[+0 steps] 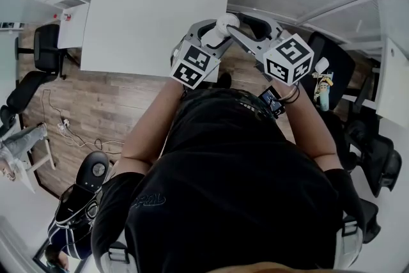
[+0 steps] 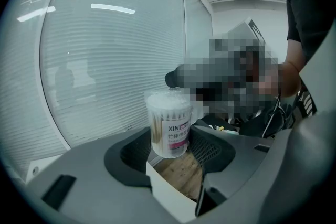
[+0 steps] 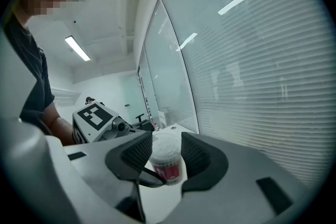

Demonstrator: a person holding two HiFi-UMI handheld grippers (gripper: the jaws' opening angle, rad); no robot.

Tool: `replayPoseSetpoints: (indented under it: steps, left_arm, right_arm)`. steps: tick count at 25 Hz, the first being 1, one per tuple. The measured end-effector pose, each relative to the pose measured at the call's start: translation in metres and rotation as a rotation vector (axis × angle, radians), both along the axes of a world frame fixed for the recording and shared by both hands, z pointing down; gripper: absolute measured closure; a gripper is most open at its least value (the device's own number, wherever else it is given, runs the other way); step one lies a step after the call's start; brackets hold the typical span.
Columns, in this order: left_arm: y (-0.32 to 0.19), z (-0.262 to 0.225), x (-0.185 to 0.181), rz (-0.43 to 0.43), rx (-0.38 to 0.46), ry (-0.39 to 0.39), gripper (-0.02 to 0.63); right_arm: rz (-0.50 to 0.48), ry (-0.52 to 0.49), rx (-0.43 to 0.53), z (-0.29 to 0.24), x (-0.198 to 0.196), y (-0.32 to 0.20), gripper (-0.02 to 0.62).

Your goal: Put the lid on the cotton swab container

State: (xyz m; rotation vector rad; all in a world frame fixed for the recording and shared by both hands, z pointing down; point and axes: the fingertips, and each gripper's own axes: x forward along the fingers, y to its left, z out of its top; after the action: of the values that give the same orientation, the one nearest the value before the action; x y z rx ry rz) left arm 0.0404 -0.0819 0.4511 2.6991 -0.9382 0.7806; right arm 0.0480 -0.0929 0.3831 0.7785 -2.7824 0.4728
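Now: one swab container point(image 2: 169, 126), held up off the white table point(image 1: 153, 16).
Two grippers: left gripper point(image 2: 173, 148) pinches base, right gripper point(image 3: 167, 156) pinches clear lid point(image 3: 167, 145); pink label reads "XIN".

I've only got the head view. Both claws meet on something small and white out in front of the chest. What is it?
Observer: The left gripper view shows a clear cotton swab container, with the left claw gripping its lower half.
Operator: And the right claw?
Observer: In the right gripper view the right claw has its pads against the container's top end, one on each side.
Operator: Is the lid on?
Observer: A clear lid seems to sit over the swab tips; whether it is pressed home I cannot tell.
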Motion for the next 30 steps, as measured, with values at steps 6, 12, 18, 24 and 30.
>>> replayPoseSetpoints:
  steps: [6,12,18,24,30]
  left_arm:
    - [0.001,-0.001,0.002,0.009,0.007,-0.014,0.367]
    - [0.006,-0.004,0.011,0.042,0.022,-0.042,0.367]
    - [0.007,-0.004,0.013,0.041,0.012,-0.043,0.367]
    - [0.009,-0.004,0.01,0.045,0.003,-0.057,0.368]
    - [0.009,-0.005,0.014,0.05,0.02,-0.092,0.37]
  right_arm:
    - [0.005,0.034,0.03,-0.003,-0.003,-0.003,0.411]
    - [0.005,0.038,0.033,-0.004,-0.004,-0.006,0.411]
    - [-0.005,0.036,0.034,-0.004,-0.007,-0.006,0.411]
    - [-0.019,0.027,0.031,-0.003,-0.01,-0.004,0.41]
    - [-0.023,0.037,0.042,-0.004,-0.007,-0.001,0.41]
